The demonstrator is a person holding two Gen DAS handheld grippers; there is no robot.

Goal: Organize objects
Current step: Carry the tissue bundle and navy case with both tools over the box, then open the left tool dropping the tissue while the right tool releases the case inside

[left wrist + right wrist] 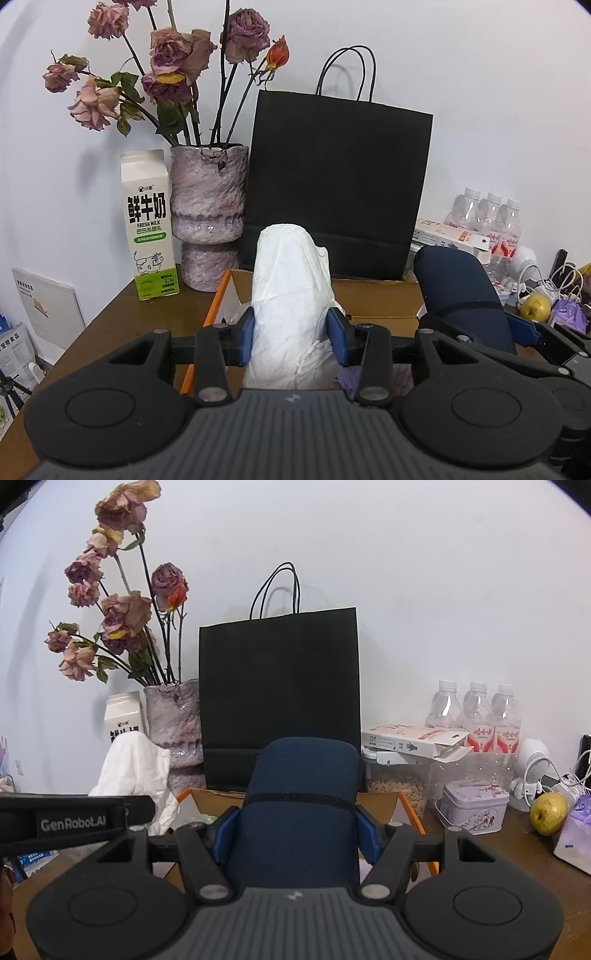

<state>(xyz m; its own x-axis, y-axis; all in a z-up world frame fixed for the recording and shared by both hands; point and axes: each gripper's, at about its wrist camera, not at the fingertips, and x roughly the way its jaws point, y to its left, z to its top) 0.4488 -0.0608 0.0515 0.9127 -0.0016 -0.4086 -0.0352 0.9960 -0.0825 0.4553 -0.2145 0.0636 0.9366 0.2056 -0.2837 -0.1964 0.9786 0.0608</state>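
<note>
My left gripper [291, 334] is shut on a white crumpled tissue pack [291, 295], its blue pads pressing both sides. The pack hangs over an open cardboard box [373, 299] with an orange edge. My right gripper [297, 834] is shut on a navy blue padded case [301, 805], held over the same cardboard box [384, 799]. The navy case [461, 291] and the right gripper's fingers [524, 326] show at the right of the left wrist view. In the right wrist view, the tissue pack [136, 771] and the left gripper's body appear at the left.
Behind the box stand a black paper bag [338, 184], a purple vase of dried roses [208, 214] and a milk carton [149, 225]. On the right are three water bottles [474, 716], a white carton [410, 740], a lilac tin [474, 806], a yellow-green pear [548, 814] and cables.
</note>
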